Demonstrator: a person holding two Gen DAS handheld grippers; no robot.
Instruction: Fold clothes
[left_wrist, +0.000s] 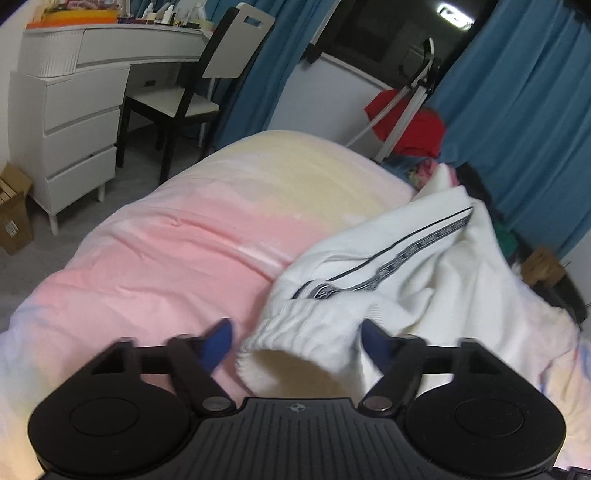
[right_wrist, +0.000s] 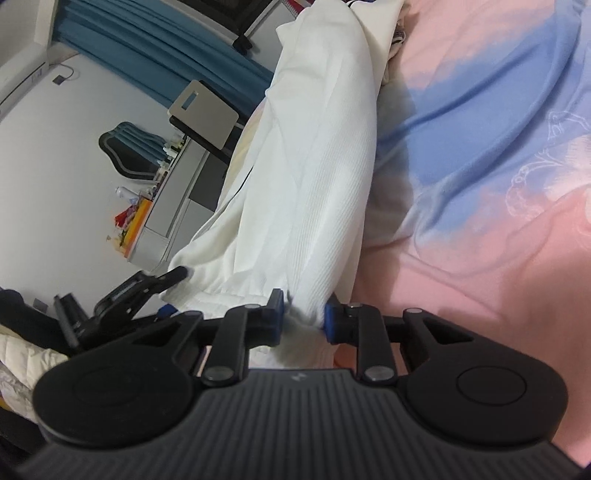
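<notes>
White trousers pinched by right hand-held gripper (stripe shows left-view only).

White striped trousers on bed

White trousers' far end beyond the right view's top edge.

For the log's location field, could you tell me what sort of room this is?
Most likely a bedroom: a bed with pink bedding, a white dressing table with drawers, and blue curtains.
</notes>
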